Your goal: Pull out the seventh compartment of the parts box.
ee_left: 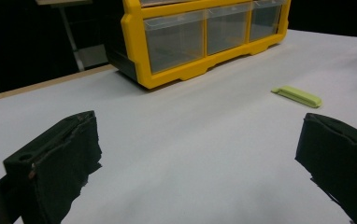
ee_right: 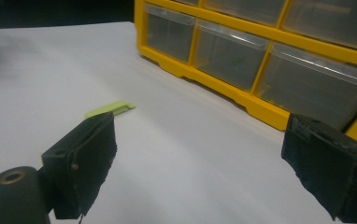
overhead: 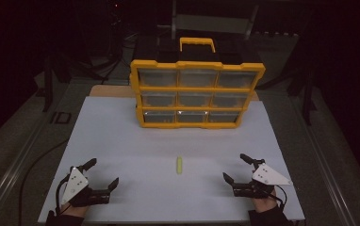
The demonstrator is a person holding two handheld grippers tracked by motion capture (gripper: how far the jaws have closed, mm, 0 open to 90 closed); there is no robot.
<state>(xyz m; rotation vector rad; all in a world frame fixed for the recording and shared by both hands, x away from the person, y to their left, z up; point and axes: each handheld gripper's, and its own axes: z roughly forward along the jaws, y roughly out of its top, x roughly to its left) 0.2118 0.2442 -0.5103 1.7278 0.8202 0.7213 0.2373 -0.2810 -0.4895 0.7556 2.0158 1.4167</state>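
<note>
A small flat yellow-green bar (overhead: 179, 165) lies on the white tabletop (overhead: 135, 141), midway between my two grippers. The left gripper view shows this bar (ee_left: 298, 95) ahead and to the right; the right gripper view has the bar (ee_right: 110, 108) ahead on the left. My left gripper (overhead: 103, 173) rests near the front left corner, open, nothing between its jaws. My right gripper (overhead: 238, 167) sits near the front right, also open and empty. A yellow drawer organizer (overhead: 197, 92) with clear drawers and a handle stands upright at the back of the table.
The organizer's drawer fronts (ee_left: 174, 39) face me, and those drawer fronts (ee_right: 228, 53) are shut. The white board's front edge (overhead: 168, 220) lies just under my hands. Dark floor and stands surround the table.
</note>
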